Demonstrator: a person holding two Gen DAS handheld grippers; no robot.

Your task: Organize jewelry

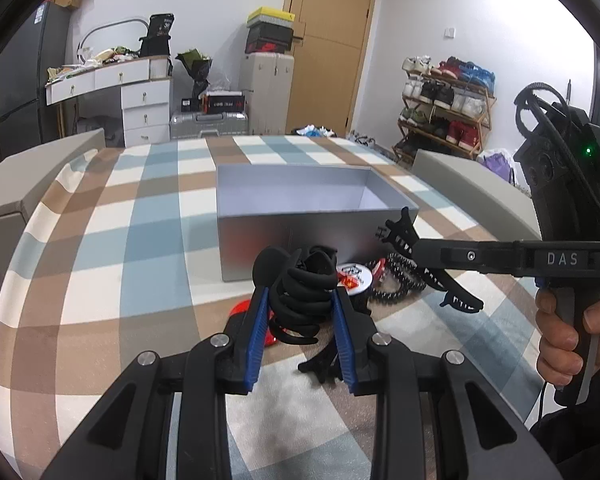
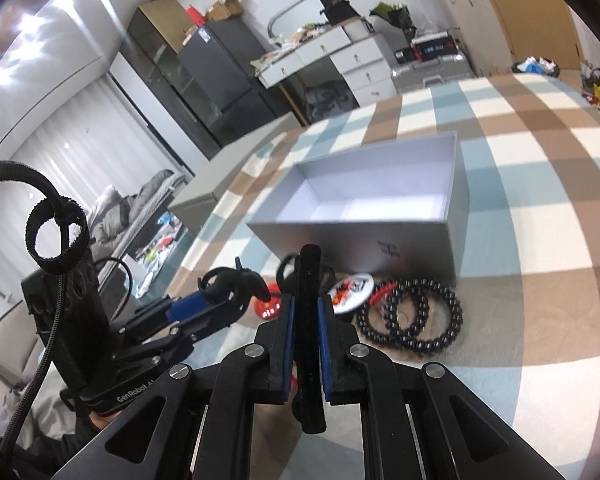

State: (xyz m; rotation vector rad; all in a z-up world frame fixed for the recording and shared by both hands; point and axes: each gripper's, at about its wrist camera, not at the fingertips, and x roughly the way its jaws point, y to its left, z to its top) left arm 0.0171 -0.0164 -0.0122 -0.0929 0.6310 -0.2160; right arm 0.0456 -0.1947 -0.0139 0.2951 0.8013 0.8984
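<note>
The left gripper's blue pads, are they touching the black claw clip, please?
Touching: the left wrist view shows both pads pressed against the black claw clip.

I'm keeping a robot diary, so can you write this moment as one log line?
left gripper: shut on black clip | right gripper: shut on comb clip | box: empty | bracelets: on cloth

The right gripper (image 2: 305, 312) clamps a black hair clip (image 2: 309, 344) before the open grey box (image 2: 360, 236).

"DAS" stands in pale letters on the right gripper (image 1: 416, 250), right of frame; "GenRobot" on the left gripper (image 2: 236, 286) base, lower left.
</note>
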